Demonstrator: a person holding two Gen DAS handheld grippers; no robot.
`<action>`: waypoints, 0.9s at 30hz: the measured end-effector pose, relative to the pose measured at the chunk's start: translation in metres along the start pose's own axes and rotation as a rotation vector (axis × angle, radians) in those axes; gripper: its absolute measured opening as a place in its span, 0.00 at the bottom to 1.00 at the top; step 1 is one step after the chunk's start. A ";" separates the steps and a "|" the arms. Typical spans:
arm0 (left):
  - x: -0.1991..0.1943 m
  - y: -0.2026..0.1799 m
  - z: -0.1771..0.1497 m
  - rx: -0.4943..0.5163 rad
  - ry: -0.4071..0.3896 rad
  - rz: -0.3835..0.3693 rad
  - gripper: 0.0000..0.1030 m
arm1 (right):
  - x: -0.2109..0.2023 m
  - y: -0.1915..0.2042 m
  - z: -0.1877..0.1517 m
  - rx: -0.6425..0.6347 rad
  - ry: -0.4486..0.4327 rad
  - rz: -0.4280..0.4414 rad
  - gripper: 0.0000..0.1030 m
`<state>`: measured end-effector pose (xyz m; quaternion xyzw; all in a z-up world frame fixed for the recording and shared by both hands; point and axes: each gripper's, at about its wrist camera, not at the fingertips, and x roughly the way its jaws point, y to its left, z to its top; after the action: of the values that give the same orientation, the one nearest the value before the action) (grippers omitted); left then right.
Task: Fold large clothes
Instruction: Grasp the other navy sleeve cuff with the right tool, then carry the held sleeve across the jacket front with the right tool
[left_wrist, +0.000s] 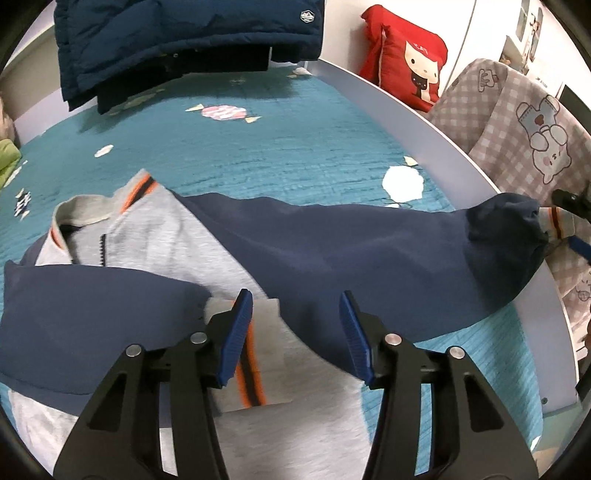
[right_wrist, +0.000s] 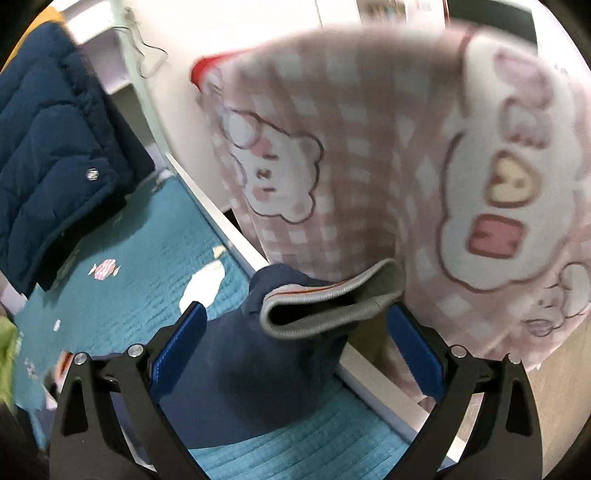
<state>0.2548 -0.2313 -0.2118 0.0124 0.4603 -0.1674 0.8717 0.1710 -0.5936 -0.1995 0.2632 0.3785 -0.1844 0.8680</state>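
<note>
Jacket (left_wrist: 155, 236), grey with navy sleeves, lies on a teal bedspread (left_wrist: 280, 136) under the left tongs (left_wrist: 297, 332), spread above one folded sleeve's cuff (left_wrist: 255, 354). The right tongs (right_wrist: 295, 339), spread wide, straddle the outstretched sleeve's cuff (right_wrist: 328, 306) without pinching it. Best practice: grip that cuff squarely, then carry it across the chest.

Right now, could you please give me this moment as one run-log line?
garment: grey-navy jacket on teal bed | left tongs: open over folded sleeve | right tongs: open around outstretched sleeve's cuff
</note>
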 end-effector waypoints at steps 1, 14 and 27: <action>0.002 -0.002 0.000 0.000 0.000 0.002 0.49 | 0.004 -0.004 0.003 0.033 0.000 0.008 0.92; 0.022 -0.020 -0.001 -0.026 0.014 -0.024 0.49 | -0.011 -0.012 -0.007 0.062 -0.059 0.102 0.07; 0.077 -0.038 -0.002 -0.028 0.089 -0.030 0.32 | -0.051 0.032 -0.041 -0.273 -0.086 0.128 0.81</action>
<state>0.2818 -0.2889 -0.2695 0.0009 0.5009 -0.1732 0.8480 0.1321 -0.5378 -0.1745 0.1583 0.3449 -0.0866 0.9211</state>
